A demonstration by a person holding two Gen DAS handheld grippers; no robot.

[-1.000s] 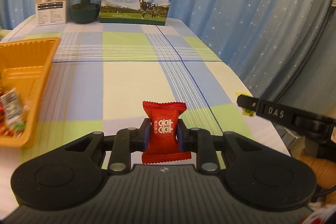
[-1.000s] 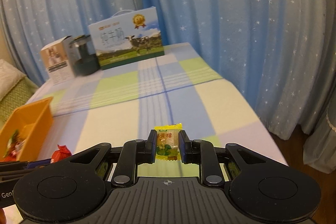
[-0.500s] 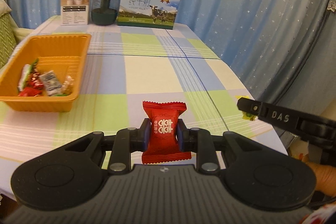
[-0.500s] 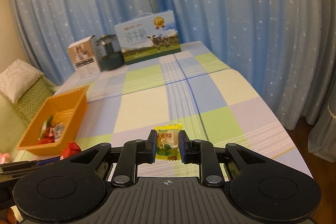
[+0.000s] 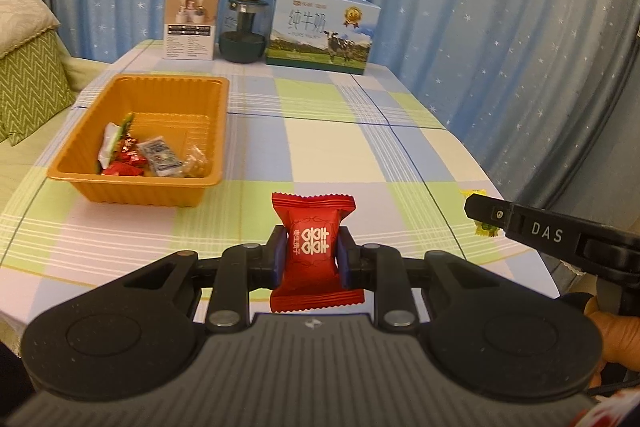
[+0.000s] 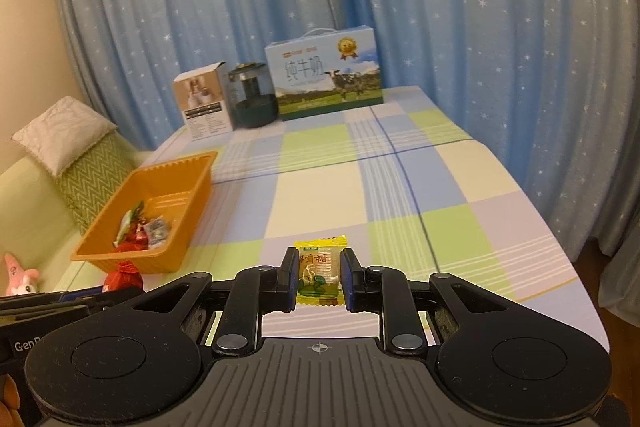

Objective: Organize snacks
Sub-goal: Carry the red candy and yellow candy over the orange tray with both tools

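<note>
My left gripper point(image 5: 312, 259) is shut on a red wrapped candy point(image 5: 314, 251) with white characters, held above the near table edge. My right gripper point(image 6: 319, 277) is shut on a yellow-green wrapped candy point(image 6: 320, 273). An orange tray point(image 5: 192, 187) stands on the checked tablecloth, ahead and left of both grippers, and holds several wrapped snacks point(image 5: 140, 155). The tray also shows in the right wrist view point(image 6: 176, 247). The right gripper's finger point(image 5: 520, 227) and its candy point(image 5: 486, 229) show at the right of the left wrist view. The red candy point(image 6: 124, 277) shows at lower left in the right wrist view.
At the table's far end stand a white box point(image 5: 192, 23), a dark jar point(image 5: 242, 31) and a blue milk carton point(image 5: 322, 31). Starred blue curtains hang behind and to the right. A green sofa with a cushion point(image 5: 24, 67) is on the left.
Both grippers have pulled back and risen from the table with their candies held. The orange tray has come fully into both views.
</note>
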